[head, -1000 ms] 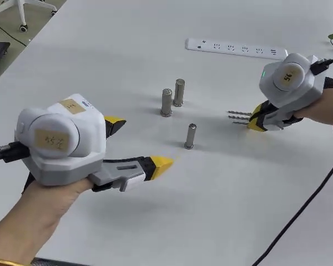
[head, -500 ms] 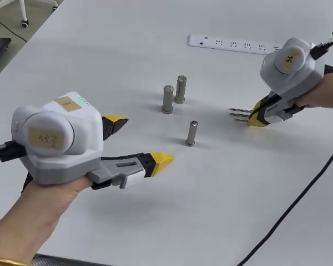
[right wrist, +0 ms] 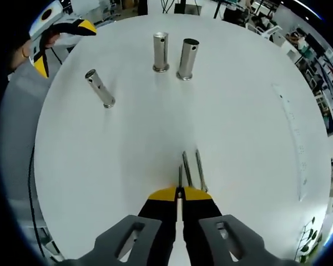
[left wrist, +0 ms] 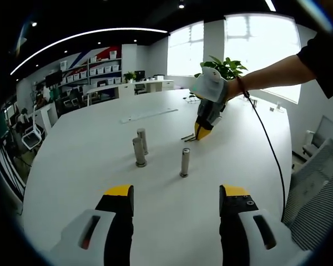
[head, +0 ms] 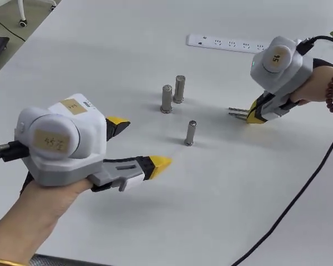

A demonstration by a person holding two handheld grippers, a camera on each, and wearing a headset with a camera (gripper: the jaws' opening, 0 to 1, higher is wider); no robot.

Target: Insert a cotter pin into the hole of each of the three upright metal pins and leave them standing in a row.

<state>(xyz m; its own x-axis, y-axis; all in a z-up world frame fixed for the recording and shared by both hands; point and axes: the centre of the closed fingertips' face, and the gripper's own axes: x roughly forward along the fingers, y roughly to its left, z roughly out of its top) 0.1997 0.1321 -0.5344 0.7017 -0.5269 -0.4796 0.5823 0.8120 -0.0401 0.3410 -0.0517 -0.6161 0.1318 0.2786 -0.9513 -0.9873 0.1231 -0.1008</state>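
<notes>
The right gripper pinches a cotter pin — metal pins beyond.

Three metal pins, three cotter pins, two grippers, one power strip

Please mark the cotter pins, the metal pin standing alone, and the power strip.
cotter pins [head: 237,113], head view, middle of their shafts
lone metal pin [head: 190,133], head view, middle of its body
power strip [head: 227,44], head view, its top face

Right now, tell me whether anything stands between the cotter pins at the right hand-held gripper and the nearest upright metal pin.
Nothing visible does. Bare table lies between the cotter pins, at the right hand-held gripper, and the nearest metal pin. The other two metal pins stand off that line.
</notes>
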